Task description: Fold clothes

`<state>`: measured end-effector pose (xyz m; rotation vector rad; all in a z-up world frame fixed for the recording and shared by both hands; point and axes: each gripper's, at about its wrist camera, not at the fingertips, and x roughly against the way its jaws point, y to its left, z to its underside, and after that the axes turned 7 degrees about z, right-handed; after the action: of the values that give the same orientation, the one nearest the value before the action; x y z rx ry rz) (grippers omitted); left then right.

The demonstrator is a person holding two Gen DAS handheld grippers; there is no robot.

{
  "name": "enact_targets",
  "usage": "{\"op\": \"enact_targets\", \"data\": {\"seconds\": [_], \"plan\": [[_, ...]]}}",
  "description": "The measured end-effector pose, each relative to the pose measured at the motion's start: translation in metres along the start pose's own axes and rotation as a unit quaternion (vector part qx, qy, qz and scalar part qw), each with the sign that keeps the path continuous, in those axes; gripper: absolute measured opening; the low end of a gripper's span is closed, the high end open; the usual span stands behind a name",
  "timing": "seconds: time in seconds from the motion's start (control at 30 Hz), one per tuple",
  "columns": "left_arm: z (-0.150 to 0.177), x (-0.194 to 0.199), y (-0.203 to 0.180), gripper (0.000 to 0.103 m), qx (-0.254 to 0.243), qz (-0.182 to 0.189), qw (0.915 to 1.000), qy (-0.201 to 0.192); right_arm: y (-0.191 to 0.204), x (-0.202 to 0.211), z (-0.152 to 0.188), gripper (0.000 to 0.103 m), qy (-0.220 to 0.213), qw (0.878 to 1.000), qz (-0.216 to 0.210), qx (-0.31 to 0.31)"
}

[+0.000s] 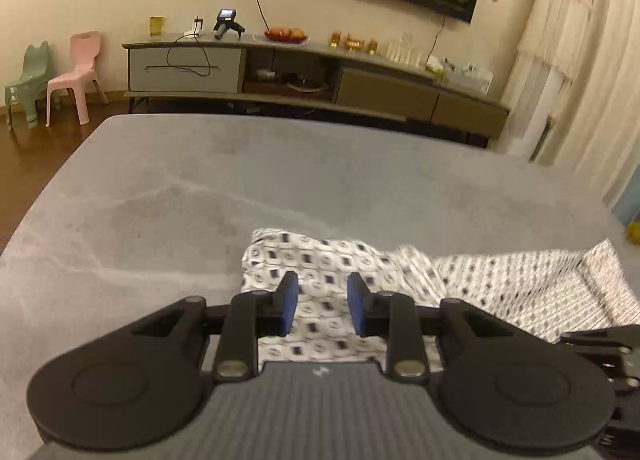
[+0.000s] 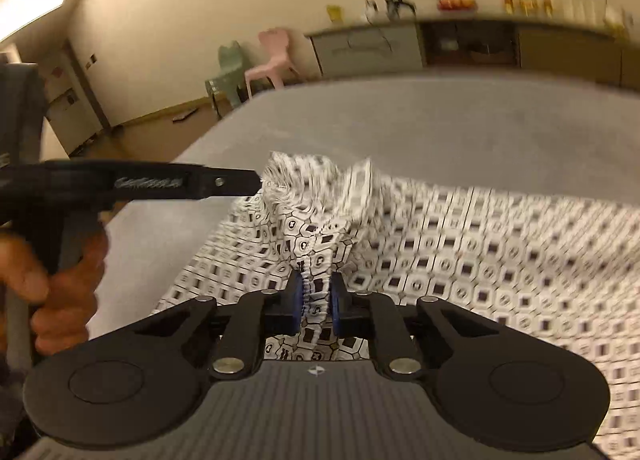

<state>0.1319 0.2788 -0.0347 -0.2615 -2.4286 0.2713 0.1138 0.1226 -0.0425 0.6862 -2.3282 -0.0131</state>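
From my remote seat I note the far and left stretches of the grey table (image 1: 168, 196) lie bare and passable, while the patterned garment (image 2: 460, 260) heaps near and right, and the left gripper (image 2: 256, 180) reaches in just beside its raised bunch.

The right gripper (image 2: 317, 302) points down and pinches a bunched fold of cloth (image 2: 316, 260) between its blue pads. The left gripper (image 1: 322, 302) has its pads apart, gripping nothing. A hand (image 2: 60, 280) holds its handle.
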Motion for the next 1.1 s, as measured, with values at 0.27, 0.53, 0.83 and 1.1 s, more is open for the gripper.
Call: {"op": "enact_targets", "data": {"seconds": [0.27, 0.53, 0.83, 1.1], "plan": [[0.011, -0.034, -0.013, 0.028, -0.033, -0.017, 0.9981, 0.05, -0.018, 0.007, 0.025, 0.014, 0.036, 0.997, 0.065, 0.021], [0.019, -0.039, -0.012, 0.031, -0.05, -0.024, 0.9964, 0.065, -0.026, 0.007, -0.012, 0.07, 0.021, 1.0, 0.005, 0.011], [0.017, -0.032, 0.003, 0.031, -0.032, -0.014, 0.998, 0.053, -0.07, -0.091, -0.052, 0.051, 0.086, 0.994, -0.029, -0.066], [0.001, -0.02, 0.006, 0.031, -0.029, 0.025, 0.9993, 0.0, -0.057, -0.034, -0.05, 0.017, -0.023, 0.999, 0.027, -0.011]]}}
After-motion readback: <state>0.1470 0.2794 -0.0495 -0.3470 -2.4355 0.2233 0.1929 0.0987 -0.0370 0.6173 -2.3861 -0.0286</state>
